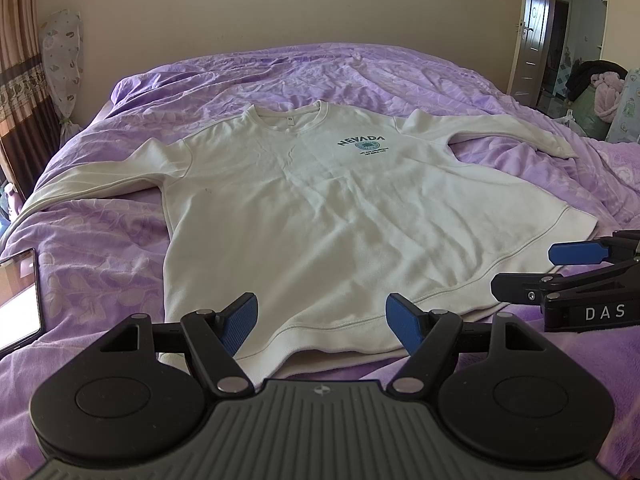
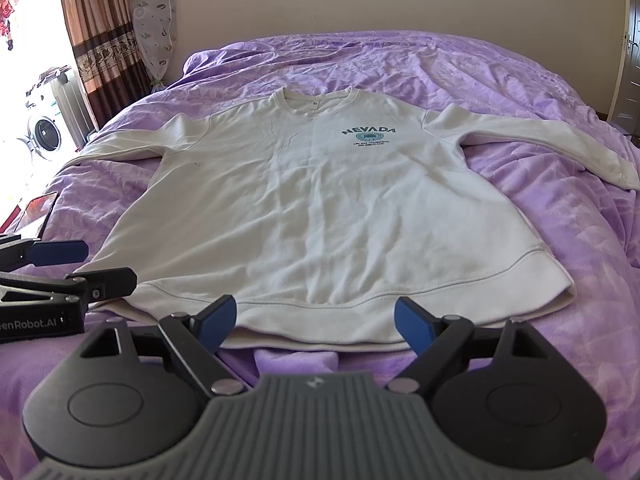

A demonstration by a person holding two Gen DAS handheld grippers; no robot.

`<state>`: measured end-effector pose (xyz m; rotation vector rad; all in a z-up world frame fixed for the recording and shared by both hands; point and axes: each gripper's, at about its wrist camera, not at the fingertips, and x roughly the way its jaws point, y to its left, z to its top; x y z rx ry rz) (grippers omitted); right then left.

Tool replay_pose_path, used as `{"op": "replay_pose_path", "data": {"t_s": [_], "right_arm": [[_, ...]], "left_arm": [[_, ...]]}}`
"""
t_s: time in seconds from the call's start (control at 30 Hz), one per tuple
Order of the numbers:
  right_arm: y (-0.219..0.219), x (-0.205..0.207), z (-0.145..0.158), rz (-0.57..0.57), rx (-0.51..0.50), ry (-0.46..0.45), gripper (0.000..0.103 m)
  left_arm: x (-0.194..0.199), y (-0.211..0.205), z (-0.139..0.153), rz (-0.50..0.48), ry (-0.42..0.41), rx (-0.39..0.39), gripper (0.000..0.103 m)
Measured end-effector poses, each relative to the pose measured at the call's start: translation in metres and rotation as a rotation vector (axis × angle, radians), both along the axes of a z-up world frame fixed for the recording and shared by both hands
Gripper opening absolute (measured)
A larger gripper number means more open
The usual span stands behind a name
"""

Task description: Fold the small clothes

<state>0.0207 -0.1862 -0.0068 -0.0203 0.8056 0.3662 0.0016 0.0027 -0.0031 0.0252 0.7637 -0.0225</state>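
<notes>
A white long-sleeved sweatshirt point(image 1: 320, 208) point(image 2: 320, 208) with a dark "NEVADA" print point(image 1: 362, 142) lies flat and face up on the purple bedcover point(image 1: 100, 240) point(image 2: 560, 240). Both sleeves are spread outward and the hem is nearest me. My left gripper point(image 1: 322, 322) is open just above the hem's left part, with nothing between its blue pads. It also shows at the left edge of the right wrist view, left gripper point(image 2: 88, 266). My right gripper point(image 2: 316, 322) is open over the hem's right part, also empty. In the left wrist view the right gripper point(image 1: 548, 274) sits by the hem's right corner.
A phone point(image 1: 18, 300) point(image 2: 36, 212) lies on the bedcover left of the sweatshirt. A curtain point(image 2: 100, 32) and a washing machine point(image 2: 44, 132) stand to the left of the bed. An open door point(image 1: 536, 28) and piled clothes point(image 1: 596, 76) are to the right.
</notes>
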Motion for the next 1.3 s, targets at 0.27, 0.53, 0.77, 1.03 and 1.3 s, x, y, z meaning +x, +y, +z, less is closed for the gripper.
{"op": "replay_pose_path", "data": {"t_s": [0.27, 0.53, 0.77, 1.03, 1.3], "right_arm": [[0.0, 0.0, 0.0, 0.0, 0.0, 0.001, 0.082], [0.0, 0.001, 0.0, 0.0, 0.001, 0.002, 0.082], [-0.001, 0.001, 0.001, 0.0, 0.001, 0.003, 0.082], [-0.002, 0.002, 0.003, 0.0, 0.001, 0.004, 0.082], [0.003, 0.002, -0.002, 0.015, -0.004, 0.003, 0.082]], "left_arm": [[0.001, 0.002, -0.001, 0.002, 0.002, -0.001, 0.086], [0.001, 0.004, -0.002, 0.002, 0.004, -0.002, 0.086], [0.001, 0.004, -0.002, 0.002, 0.005, -0.002, 0.086], [0.002, 0.004, -0.002, 0.002, 0.005, -0.002, 0.086], [0.009, 0.021, -0.009, 0.046, 0.033, -0.036, 0.079]]}}
